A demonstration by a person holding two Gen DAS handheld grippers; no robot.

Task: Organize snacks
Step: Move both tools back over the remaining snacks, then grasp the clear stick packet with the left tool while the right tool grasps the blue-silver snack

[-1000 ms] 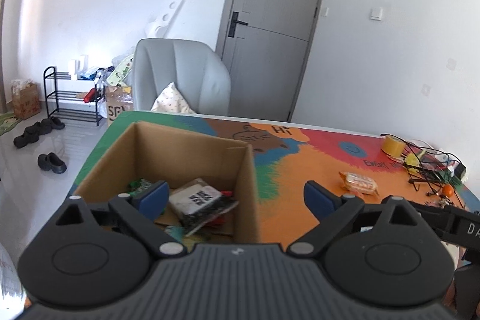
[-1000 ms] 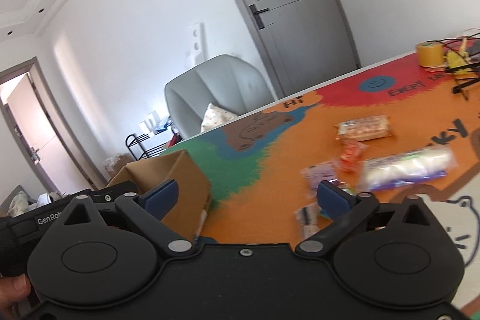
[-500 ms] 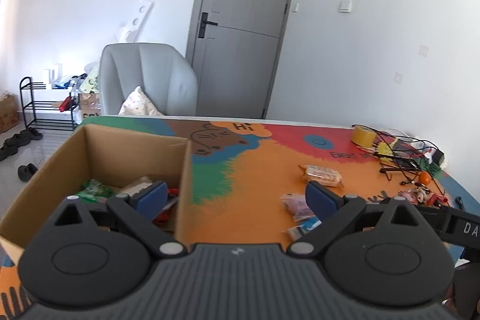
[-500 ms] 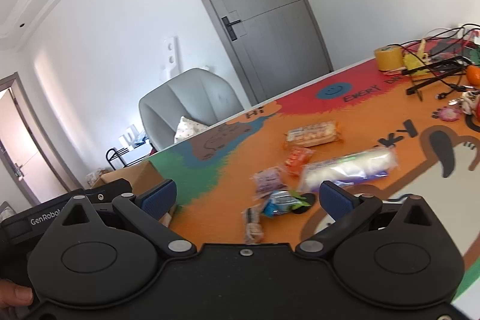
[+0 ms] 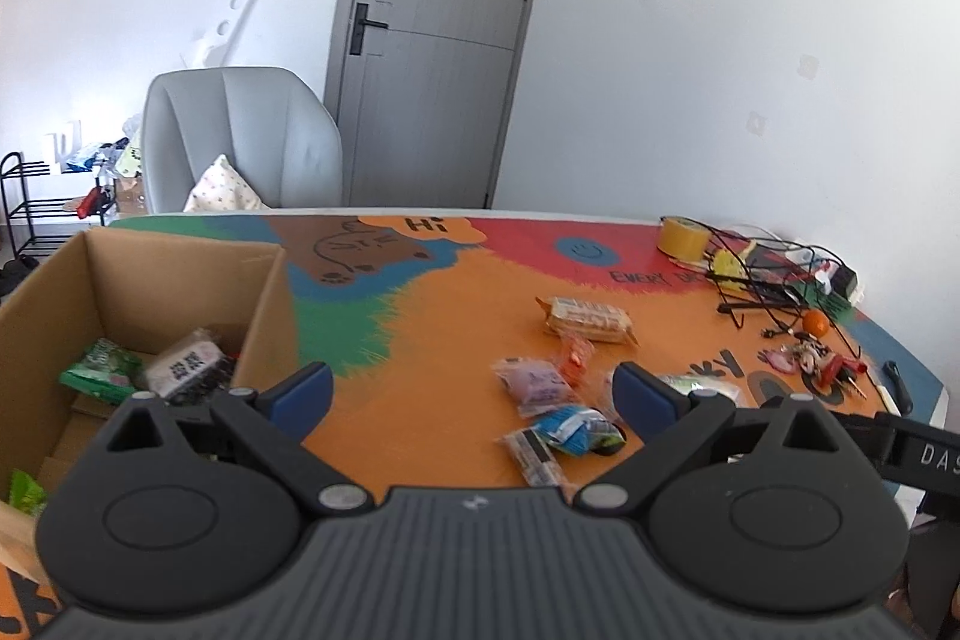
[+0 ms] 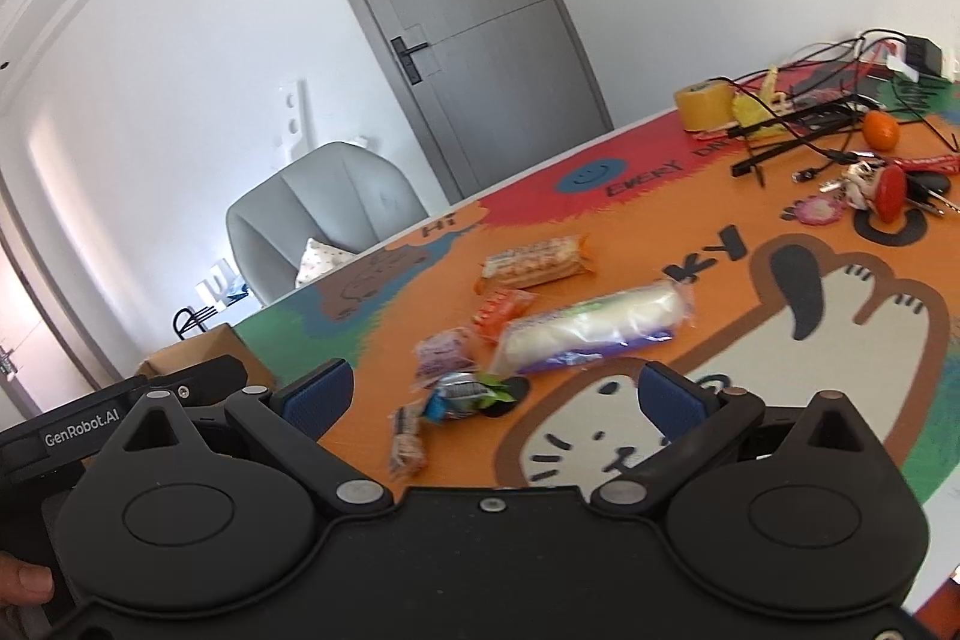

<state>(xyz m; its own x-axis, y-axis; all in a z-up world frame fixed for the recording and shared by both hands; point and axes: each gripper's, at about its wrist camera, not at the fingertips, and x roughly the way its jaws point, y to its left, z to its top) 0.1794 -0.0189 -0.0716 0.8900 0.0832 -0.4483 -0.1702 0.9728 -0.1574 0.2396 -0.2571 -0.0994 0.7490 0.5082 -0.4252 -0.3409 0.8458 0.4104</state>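
Observation:
A cardboard box (image 5: pixel 180 280) stands at the table's left with a green packet (image 5: pixel 99 370) and a black-and-white packet (image 5: pixel 189 367) inside. Loose snacks lie on the colourful mat: a cracker pack (image 5: pixel 591 319), a purple packet (image 5: pixel 537 382), a blue-green packet (image 5: pixel 576 427) and a small bar (image 5: pixel 534 457). My left gripper (image 5: pixel 474 394) is open and empty above the mat, right of the box. My right gripper (image 6: pixel 498 394) is open and empty, just short of the blue-green packet (image 6: pixel 465 391), the purple packet (image 6: pixel 441 355), an orange packet (image 6: pixel 501 307) and a long white roll (image 6: pixel 594 325).
Cables, a yellow tape roll (image 5: pixel 681 241), an orange (image 5: pixel 816 322) and keys (image 6: pixel 870 178) clutter the table's far right. A grey armchair (image 5: pixel 240 136) stands behind the table, before a grey door (image 5: pixel 444 28). A shoe rack (image 5: pixel 36 202) stands far left.
Both grippers have swung right, away from the box and toward the loose snacks on the mat. Both have stayed open and empty.

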